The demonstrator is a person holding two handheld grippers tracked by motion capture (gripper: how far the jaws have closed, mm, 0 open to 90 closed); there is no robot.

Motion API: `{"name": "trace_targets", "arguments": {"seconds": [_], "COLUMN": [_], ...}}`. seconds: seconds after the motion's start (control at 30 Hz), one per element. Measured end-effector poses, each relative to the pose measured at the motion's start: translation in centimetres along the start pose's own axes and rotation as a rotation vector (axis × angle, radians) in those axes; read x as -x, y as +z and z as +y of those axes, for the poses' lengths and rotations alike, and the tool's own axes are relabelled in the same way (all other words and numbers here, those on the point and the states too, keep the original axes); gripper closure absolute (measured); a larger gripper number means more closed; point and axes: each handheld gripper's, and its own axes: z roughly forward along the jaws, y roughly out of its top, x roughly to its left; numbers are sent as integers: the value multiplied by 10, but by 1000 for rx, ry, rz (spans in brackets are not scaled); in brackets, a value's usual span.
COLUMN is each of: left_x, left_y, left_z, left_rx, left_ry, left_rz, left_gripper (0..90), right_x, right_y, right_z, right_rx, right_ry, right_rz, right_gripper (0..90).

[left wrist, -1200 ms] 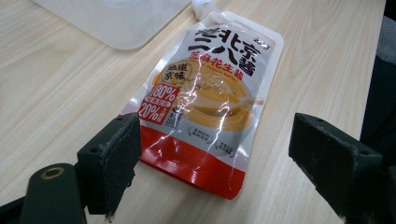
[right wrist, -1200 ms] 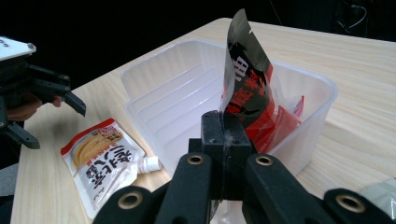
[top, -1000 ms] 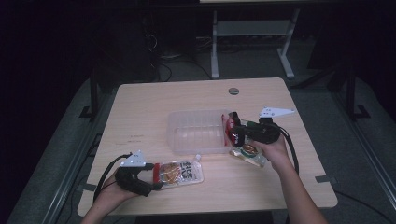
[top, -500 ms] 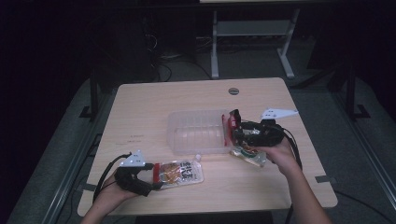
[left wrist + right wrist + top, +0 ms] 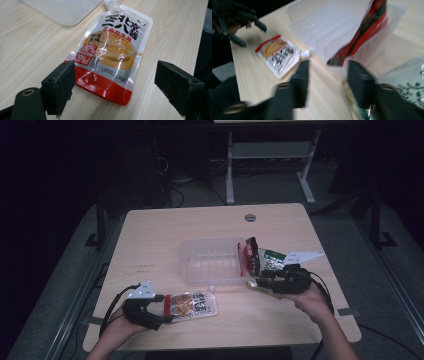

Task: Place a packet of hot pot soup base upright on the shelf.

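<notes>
Right gripper (image 5: 260, 279) shifted, jaws narrowing empty; three pouches, one tub (image 5: 210, 261).

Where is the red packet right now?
In the high view, the red packet stands tilted against the right end of the clear plastic tub, mid-table, just beyond the right gripper.

Overhead plus two close gripper views (pouch (image 5: 110, 52) shared)

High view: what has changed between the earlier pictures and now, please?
The right claw let go of the red packet, which stands at the right end of the clear bin, and drew back toward the person. Its jaws opened, have just been closing again, and hold nothing. The left claw, the sauce pouch and the bin stayed put.
</notes>
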Motion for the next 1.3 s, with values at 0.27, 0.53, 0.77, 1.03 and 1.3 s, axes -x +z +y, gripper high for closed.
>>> {"name": "trace_targets", "arguments": {"seconds": [0.27,0.53,0.77,1.03,1.3], "left_x": [-1,-1,-1,-1,-3], "left_y": [-1,0,0,-1,0], "left_z": [0,0,0,-1,-2], "left_rx": [1,-2,0,-1,-8], "left_ry": [-2,1,-2,0,3], "left_rz": [1,-1,1,-1,0], "left_gripper": [169,170,169,172,175], "right_x": [0,7,9,5,-3], "right_y": [15,15,12,7,-4], "right_z": [-6,4,14,4,-11], "right_rx": [-61,22,76,49,17], "right_ry": [-67,-62,-68,-59,-46], "right_rz": [49,52,49,33,-48], "right_gripper": [898,898,898,828,494]}}
